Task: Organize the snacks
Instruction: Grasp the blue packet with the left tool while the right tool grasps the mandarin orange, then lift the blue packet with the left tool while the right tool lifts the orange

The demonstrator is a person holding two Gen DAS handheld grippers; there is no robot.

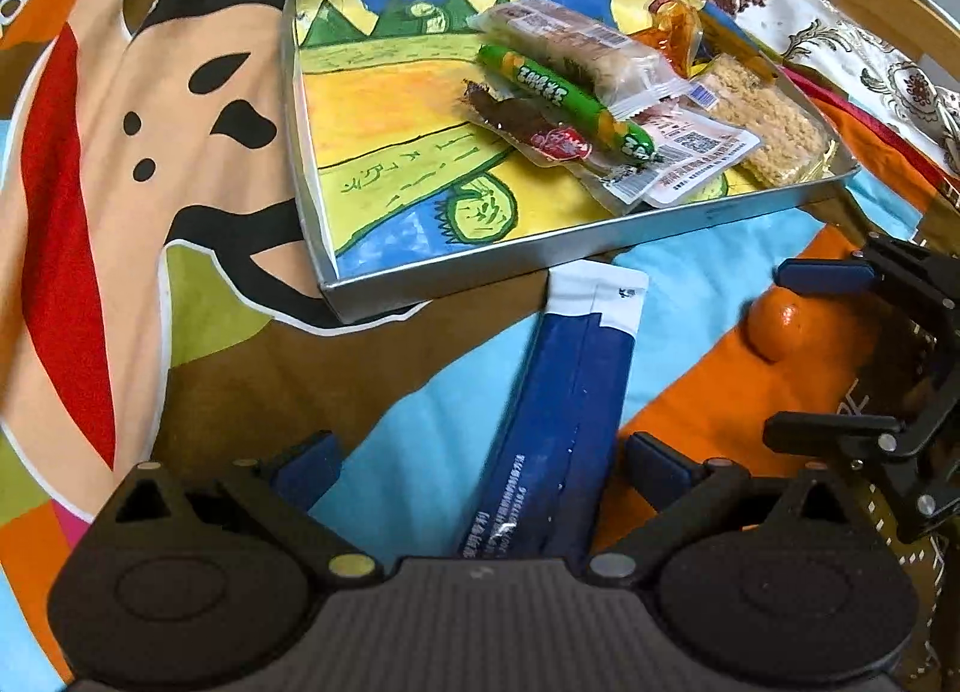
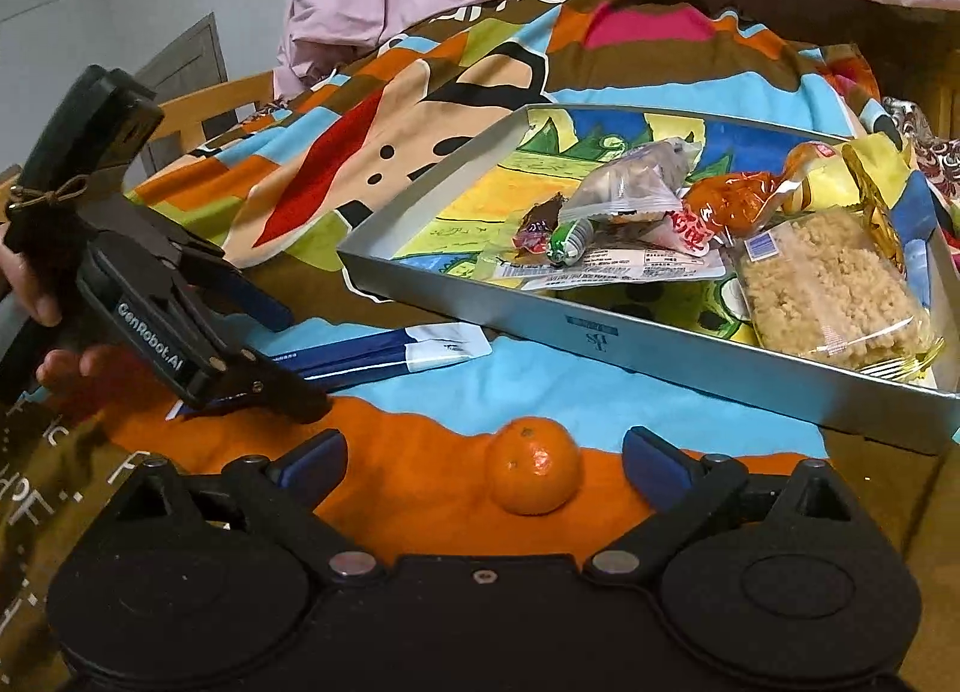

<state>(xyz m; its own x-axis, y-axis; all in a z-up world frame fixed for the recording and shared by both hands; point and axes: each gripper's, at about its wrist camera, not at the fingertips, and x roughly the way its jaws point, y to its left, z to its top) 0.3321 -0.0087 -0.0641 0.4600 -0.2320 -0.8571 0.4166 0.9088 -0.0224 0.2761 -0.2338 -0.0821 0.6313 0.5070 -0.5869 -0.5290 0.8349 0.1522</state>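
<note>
Snacks in your tin tray (image 1: 480,266): roughly six packets. Outside: one mandarin (image 2: 533,465), one blue packet (image 1: 564,428). Your left gripper (image 1: 480,470) and right gripper (image 2: 485,461) stood apart, empty.

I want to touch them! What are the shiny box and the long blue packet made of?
The box looks like thin metal: smooth silver-grey walls with a dull sheen and crisp folded corners. The blue packet seems to be glossy plastic film, flat, with a sealed seam along it.

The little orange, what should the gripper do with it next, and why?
Probably close the right gripper on the orange. It lies on the cloth between the open fingers, outside the tray where the other snacks already sit.
</note>
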